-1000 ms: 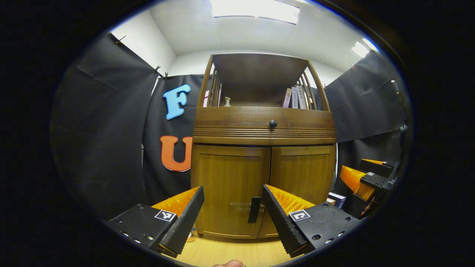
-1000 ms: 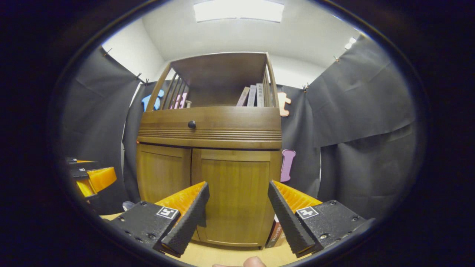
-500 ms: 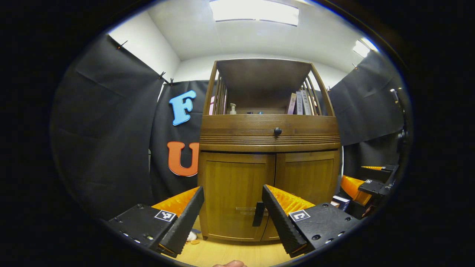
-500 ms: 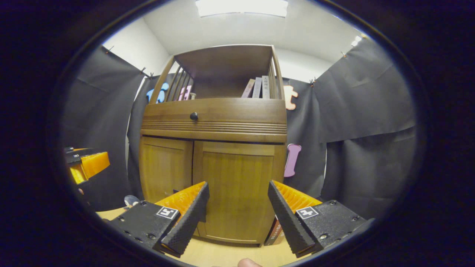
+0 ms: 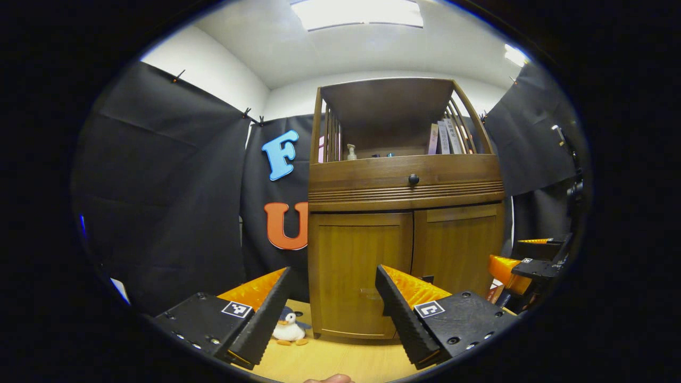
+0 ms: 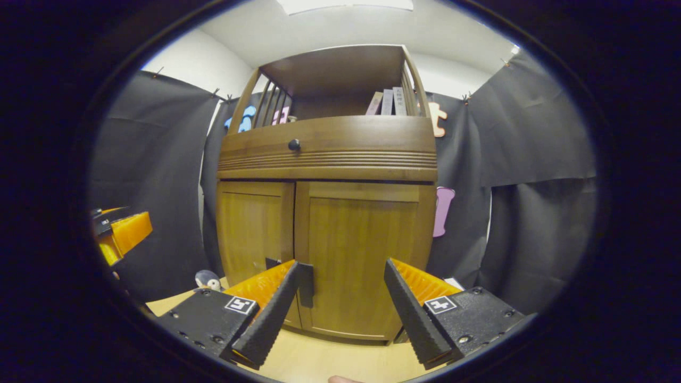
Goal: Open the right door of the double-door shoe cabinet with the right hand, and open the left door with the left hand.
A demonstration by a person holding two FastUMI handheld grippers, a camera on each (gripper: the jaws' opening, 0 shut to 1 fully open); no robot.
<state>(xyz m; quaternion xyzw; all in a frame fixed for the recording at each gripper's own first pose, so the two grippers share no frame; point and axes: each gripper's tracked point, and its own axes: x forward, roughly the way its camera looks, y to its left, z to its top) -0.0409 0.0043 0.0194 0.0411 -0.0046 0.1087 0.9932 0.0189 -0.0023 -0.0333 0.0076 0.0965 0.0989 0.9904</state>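
Shoe cabinet (image 5: pixel 404 239) stands shut before us on the wooden floor (image 5: pixel 330 359), farther off than a second ago as we draw back. From left: our left tongs (image 5: pixel 332 314) spread and empty before the left door (image 5: pixel 359 271); our right tongs (image 6: pixel 340 314) likewise gaping before the right door (image 6: pixel 364 255), its dark handle (image 6: pixel 306 277) now emerging beside one finger. Neither door is opened yet.
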